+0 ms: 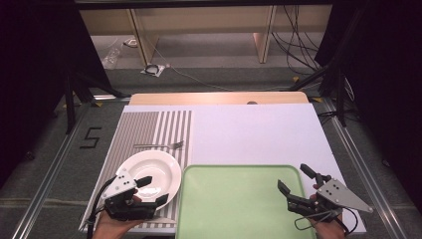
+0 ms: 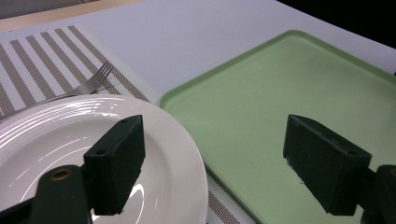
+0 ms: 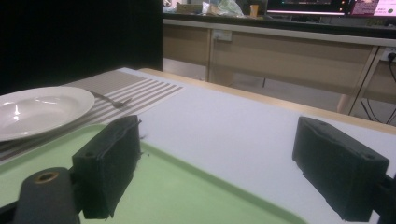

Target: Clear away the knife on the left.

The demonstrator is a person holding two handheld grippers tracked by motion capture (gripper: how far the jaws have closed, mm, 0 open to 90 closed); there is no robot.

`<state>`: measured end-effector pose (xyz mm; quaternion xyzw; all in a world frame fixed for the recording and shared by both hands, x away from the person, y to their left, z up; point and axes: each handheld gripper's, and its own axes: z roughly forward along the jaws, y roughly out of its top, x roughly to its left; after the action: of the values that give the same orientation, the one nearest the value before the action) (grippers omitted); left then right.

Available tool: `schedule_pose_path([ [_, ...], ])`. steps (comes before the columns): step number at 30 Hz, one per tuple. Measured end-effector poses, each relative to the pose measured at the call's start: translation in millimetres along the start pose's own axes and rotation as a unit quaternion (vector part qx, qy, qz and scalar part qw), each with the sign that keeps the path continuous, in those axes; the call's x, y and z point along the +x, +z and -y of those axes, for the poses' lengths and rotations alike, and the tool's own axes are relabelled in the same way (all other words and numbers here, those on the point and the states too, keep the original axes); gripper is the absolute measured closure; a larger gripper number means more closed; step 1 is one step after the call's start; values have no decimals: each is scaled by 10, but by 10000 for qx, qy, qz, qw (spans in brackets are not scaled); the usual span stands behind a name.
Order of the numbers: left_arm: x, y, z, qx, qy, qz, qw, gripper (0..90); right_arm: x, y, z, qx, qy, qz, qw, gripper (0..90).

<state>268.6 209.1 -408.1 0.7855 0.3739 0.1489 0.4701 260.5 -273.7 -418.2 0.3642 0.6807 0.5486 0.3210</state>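
A white plate (image 1: 152, 174) (image 2: 56, 140) (image 3: 39, 109) rests on the striped placemat (image 1: 149, 127) at the table's near left. A metal fork (image 1: 159, 145) (image 2: 91, 83) (image 3: 112, 101) lies just beyond it on the mat. A green tray (image 1: 239, 199) (image 2: 280, 93) (image 3: 177, 186) sits to the plate's right. My left gripper (image 1: 153, 190) (image 2: 215, 163) is open over the plate's near right rim, one jaw above the plate and the other above the tray's edge. My right gripper (image 1: 297, 179) (image 3: 217, 168) is open above the tray's right side, holding nothing.
A white board (image 1: 259, 134) covers the table beyond the tray. Black stands and cables (image 1: 298, 45) sit on the floor past the far edge. A wooden bench (image 3: 280, 51) stands behind the table.
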Motion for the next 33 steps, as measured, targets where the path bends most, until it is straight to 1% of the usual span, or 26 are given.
schedule_pose_path([
  [2,9,-15,6,59,57,-20,10000,211,1,0,-1,-1,-1,0,10000,160],
  [4,27,-48,5,161,173,-110,9997,212,0,1,-1,0,5,-2,10000,160],
  [6,59,-81,10,157,112,-105,9998,214,1,-1,-1,-4,8,-6,10000,160],
  [12,154,-163,57,301,98,-228,9992,218,1,0,-1,-3,-1,-8,10000,160],
  [17,214,-243,70,316,67,-332,9989,224,4,1,-2,2,-6,-16,10000,160],
  [20,249,-288,69,403,63,-353,9985,226,3,2,-1,-2,-5,-17,10000,160],
  [23,271,-305,83,600,129,-399,9973,226,3,2,-1,3,-1,-21,10000,160],
  [26,297,-324,101,809,186,-443,9956,226,4,4,-1,6,-3,-33,10000,160],
  [31,340,-352,125,1058,229,-516,9928,226,5,7,1,22,-3,-32,10000,160],
  [33,358,-348,144,1130,229,-509,9920,226,6,8,1,22,-7,-31,10000,160],
])
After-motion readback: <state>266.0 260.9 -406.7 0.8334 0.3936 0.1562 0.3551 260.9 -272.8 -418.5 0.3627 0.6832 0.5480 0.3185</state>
